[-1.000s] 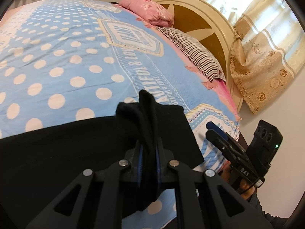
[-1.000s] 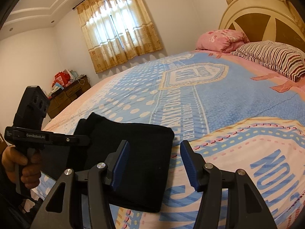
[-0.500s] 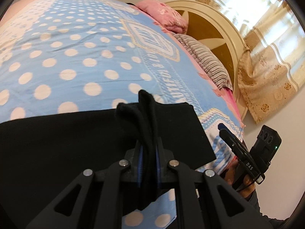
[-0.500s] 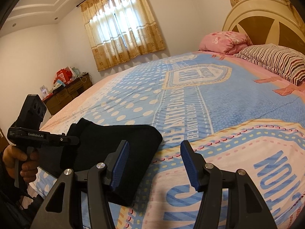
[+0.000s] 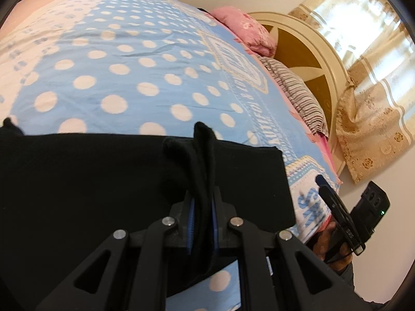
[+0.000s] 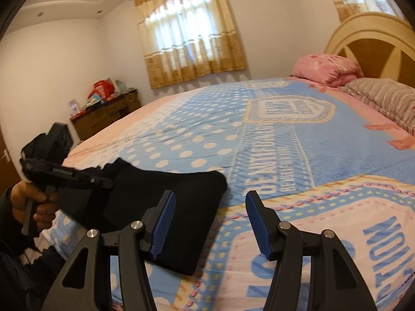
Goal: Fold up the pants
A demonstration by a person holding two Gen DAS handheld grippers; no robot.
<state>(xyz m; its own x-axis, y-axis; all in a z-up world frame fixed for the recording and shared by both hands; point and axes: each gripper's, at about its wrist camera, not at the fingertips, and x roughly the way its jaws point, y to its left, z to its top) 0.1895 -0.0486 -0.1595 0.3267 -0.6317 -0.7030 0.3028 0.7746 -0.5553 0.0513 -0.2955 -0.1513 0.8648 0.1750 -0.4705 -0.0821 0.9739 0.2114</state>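
Note:
The black pants lie folded on the blue dotted bedspread near its front edge. My left gripper is shut on a bunched edge of the pants, with black cloth standing up between its blue pads. In the right wrist view the pants show as a flat dark rectangle at lower left, and the left gripper is at their left end. My right gripper is open and empty, above the pants' right edge. It also shows in the left wrist view, off the bed's right side.
A pink pillow and a striped pillow lie by the cream headboard. A wooden dresser with clutter stands by the far wall under a curtained window. More curtain hangs beside the headboard.
My left gripper has carried the held edge of the pants to the left. My right gripper has drawn back and stayed open.

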